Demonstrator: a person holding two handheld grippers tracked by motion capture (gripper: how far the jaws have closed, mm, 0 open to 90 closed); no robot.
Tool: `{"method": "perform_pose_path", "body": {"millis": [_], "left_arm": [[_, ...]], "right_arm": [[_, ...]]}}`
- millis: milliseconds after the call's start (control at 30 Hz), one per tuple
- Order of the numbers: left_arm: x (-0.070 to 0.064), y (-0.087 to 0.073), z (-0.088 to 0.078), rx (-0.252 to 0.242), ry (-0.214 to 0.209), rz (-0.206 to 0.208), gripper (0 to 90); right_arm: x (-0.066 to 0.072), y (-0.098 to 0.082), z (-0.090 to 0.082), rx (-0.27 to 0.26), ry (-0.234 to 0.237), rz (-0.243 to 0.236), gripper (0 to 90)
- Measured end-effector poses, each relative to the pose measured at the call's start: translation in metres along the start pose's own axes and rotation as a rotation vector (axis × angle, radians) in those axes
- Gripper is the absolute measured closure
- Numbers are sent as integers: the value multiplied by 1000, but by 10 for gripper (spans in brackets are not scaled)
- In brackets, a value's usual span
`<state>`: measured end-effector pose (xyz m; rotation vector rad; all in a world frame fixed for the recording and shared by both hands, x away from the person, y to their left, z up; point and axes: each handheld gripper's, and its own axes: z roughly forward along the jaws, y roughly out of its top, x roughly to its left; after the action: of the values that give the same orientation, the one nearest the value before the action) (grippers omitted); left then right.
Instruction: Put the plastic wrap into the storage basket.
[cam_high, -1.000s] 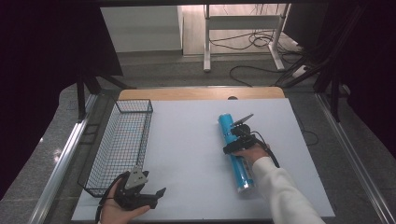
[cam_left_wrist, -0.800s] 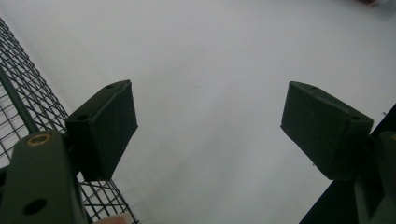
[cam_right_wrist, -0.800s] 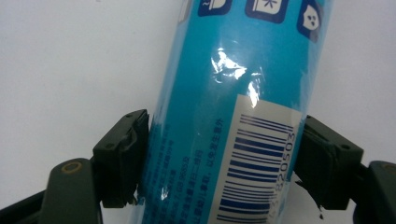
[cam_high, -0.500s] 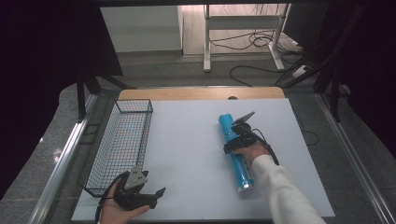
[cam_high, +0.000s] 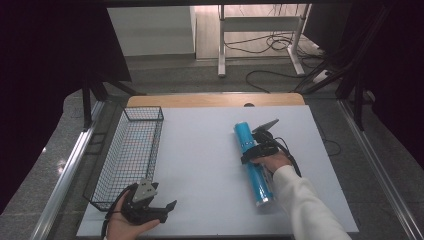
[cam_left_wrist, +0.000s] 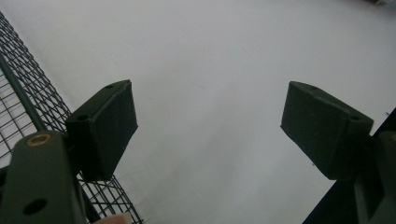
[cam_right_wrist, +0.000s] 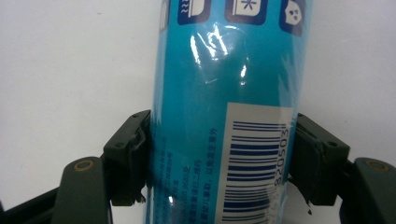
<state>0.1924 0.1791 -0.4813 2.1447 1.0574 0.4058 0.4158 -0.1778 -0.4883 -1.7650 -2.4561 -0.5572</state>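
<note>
Both jaws of the right gripper (cam_right_wrist: 219, 163) pressed against the sides of the blue tube (cam_high: 254, 163), which lay lengthwise on the white table (cam_high: 200, 150). Near the wire basket (cam_high: 131, 155), the left gripper (cam_left_wrist: 210, 135) gaped wide, holding nothing.

Little has changed. Right tool (cam_high: 256, 148) has settled lower across the blue tube (cam_high: 253, 163) over the last second, and its jaws now press both sides at the barcode label (cam_right_wrist: 254, 163). Right hand (cam_high: 272, 161) has edged slightly toward the person. Left tool (cam_high: 150, 206) has shifted marginally by the basket corner (cam_high: 102, 202).
</note>
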Motion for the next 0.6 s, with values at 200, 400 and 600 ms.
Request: {"method": "perform_pose_path", "body": {"millis": [200,400,600], "left_arm": [[0,0,0,-1,0,-1,184],[0,0,1,0,-1,-2,184],[0,1,2,1,-1,-4,184]], "right_arm": [[-2,-2,-9,-20,42,8,313],[-2,-6,-20,-59,85,13,316],[-2,-12,-34,-106,147,23,320]]}}
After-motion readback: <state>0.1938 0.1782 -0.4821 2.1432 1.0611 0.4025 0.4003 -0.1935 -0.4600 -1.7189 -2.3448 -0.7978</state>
